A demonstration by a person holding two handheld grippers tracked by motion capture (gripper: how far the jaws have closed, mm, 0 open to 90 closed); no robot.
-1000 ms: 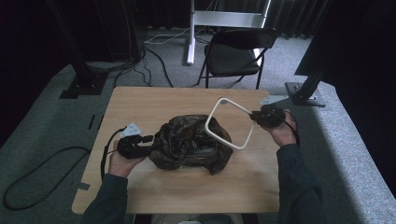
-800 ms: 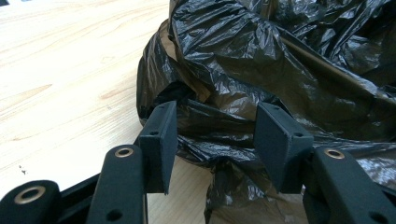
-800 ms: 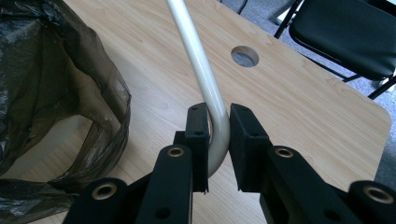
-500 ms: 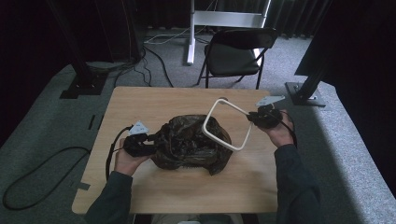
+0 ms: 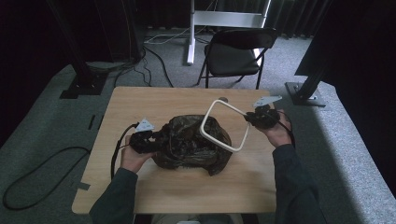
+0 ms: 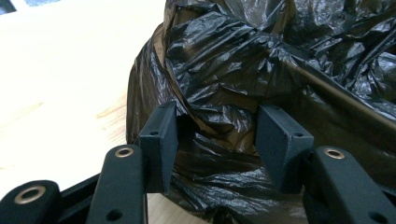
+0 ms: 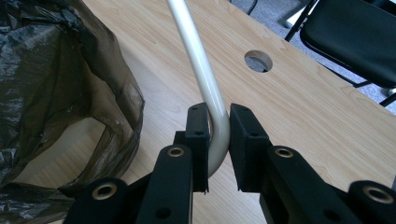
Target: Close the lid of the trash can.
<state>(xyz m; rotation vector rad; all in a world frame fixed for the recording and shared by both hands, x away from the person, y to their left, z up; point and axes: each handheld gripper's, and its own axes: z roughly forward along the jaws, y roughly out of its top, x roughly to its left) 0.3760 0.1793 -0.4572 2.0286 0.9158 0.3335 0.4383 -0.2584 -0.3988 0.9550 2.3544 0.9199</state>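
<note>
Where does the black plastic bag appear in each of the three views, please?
High view: black plastic bag at table centre, between both grippers.
Left gripper view: bag across the upper right, bunched between the open jaws.
Right gripper view: bag along the left edge.
Shared landmark: the wooden table.

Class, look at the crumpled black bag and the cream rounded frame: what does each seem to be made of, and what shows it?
Crumpled black bag: thin plastic film, glossy, judging by sharp creases and shiny highlights. Cream rounded frame: smooth tube with a soft sheen, probably plastic or painted metal; the look leaves that open.
</note>
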